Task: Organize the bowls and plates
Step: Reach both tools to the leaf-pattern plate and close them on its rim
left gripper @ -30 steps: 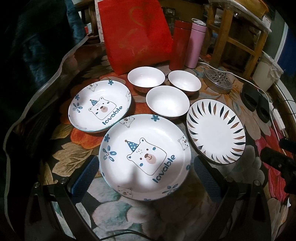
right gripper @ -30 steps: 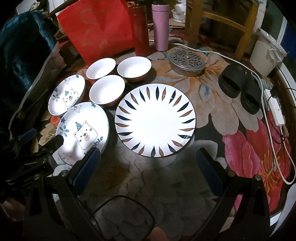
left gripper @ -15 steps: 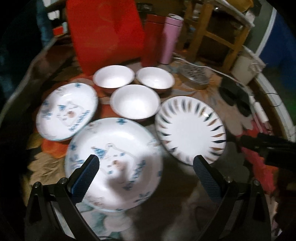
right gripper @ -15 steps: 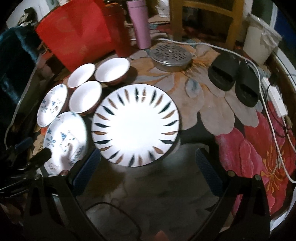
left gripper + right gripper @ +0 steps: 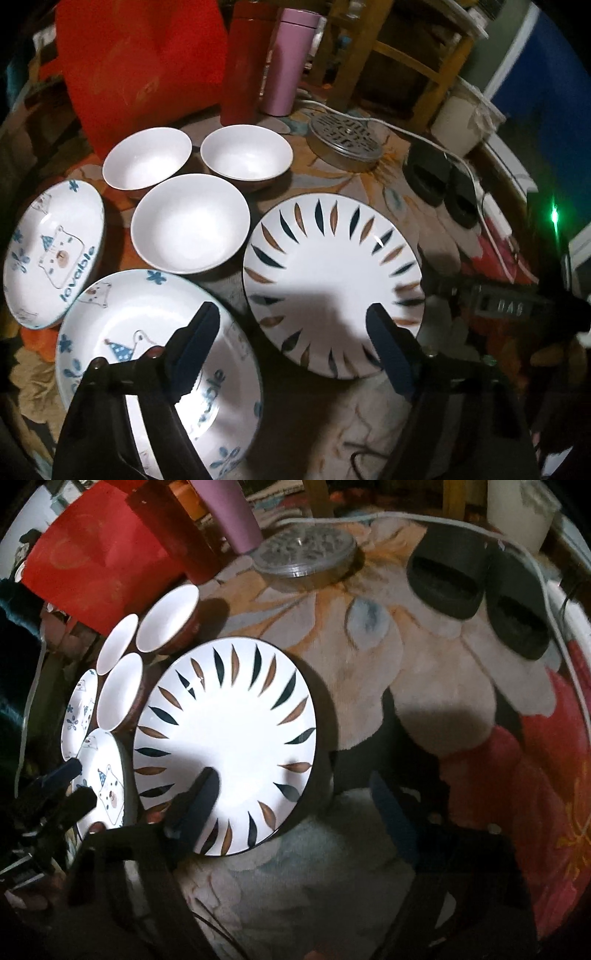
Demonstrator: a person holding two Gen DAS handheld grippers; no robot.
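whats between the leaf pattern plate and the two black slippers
Nothing stands there: only bare floral cloth lies between the leaf pattern plate and the black slippers. The right wrist view shows it most clearly.

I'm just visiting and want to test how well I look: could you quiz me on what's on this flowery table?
1. How many plain white bowls stand on the table?
2. True or false: the leaf-pattern plate is stacked on top of a bear plate.
3. Which flask stands nearer the metal grille tin: A the red flask, or B the pink flask?

Key
1. Three: two at the back and one in front.
2. False: it lies on the table beside it.
3. B.
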